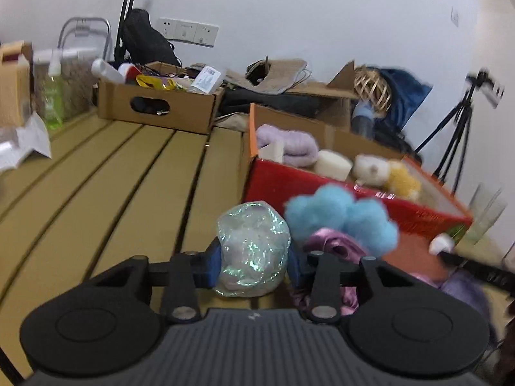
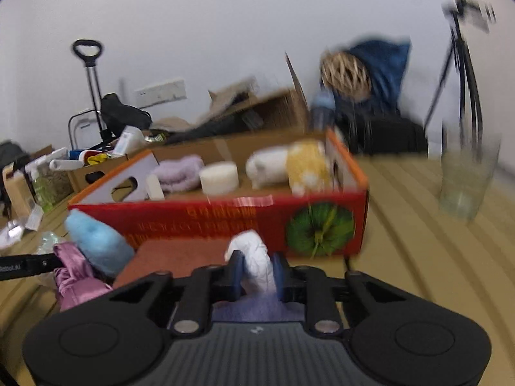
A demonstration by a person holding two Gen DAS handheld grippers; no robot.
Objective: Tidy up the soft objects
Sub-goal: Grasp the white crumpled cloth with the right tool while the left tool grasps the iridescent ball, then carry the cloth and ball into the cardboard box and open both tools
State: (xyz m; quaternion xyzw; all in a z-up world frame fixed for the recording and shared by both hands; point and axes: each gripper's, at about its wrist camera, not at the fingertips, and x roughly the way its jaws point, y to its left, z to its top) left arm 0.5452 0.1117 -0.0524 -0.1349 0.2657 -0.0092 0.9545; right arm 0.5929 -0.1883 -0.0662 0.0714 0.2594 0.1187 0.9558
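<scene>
My left gripper [image 1: 254, 262] is shut on an iridescent crinkly ball [image 1: 252, 246], held above the wooden table. My right gripper [image 2: 256, 271] is shut on a white soft object [image 2: 254, 262], just in front of the red box [image 2: 225, 217]. The red box [image 1: 322, 183] holds a lilac knit [image 1: 289, 143], a cream round block [image 1: 333, 164], a white plush [image 1: 370, 165] and a yellow plush [image 1: 402, 178]. A blue fluffy cloud [image 1: 341, 215] lies on pink satin cloth [image 1: 334, 244] beside the box. Both also show in the right wrist view: the cloud [image 2: 96, 241], the cloth [image 2: 74, 276].
A brown cardboard box [image 1: 154, 103] of bottles and clutter stands at the back of the slatted table [image 1: 112, 177]. A clear glass [image 2: 466, 177] stands right of the red box. A wicker ball [image 1: 371, 90], blue bag and tripod [image 1: 457, 135] are behind.
</scene>
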